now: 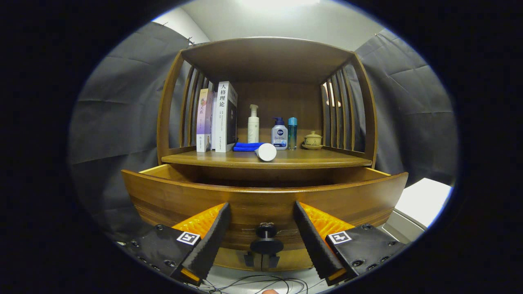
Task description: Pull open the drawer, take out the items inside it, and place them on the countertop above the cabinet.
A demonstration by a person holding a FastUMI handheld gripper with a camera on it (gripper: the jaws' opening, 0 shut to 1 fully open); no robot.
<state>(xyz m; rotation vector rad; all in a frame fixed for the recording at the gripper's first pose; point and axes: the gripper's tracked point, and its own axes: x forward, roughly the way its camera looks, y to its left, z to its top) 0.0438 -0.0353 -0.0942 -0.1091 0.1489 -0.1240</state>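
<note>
— Backdrop?
— Dark cloth booth walls on both sides; pale ceiling above.

— Furniture?
— One wooden cabinet (265, 122) with slatted sides. Its drawer (265, 196) stands pulled out below the table (265, 158); the drawer's inside is hidden behind its curved front.

— Drawer fitting?
— One dark round knob (266, 241) on the drawer front, low and centred.

— On the table?
— Two upright books (216, 118) at left; a folded blue cloth (247, 146); a white tube (266, 152) lying at the front edge; a white pump bottle (253, 124), a blue-capped pump bottle (279, 134), a teal bottle (292, 132); a small lidded cup (313, 139) at right.

— Claw?
— Claw (263, 245) spread wide, holding nothing; the knob sits between its fingers, touching neither.
</note>
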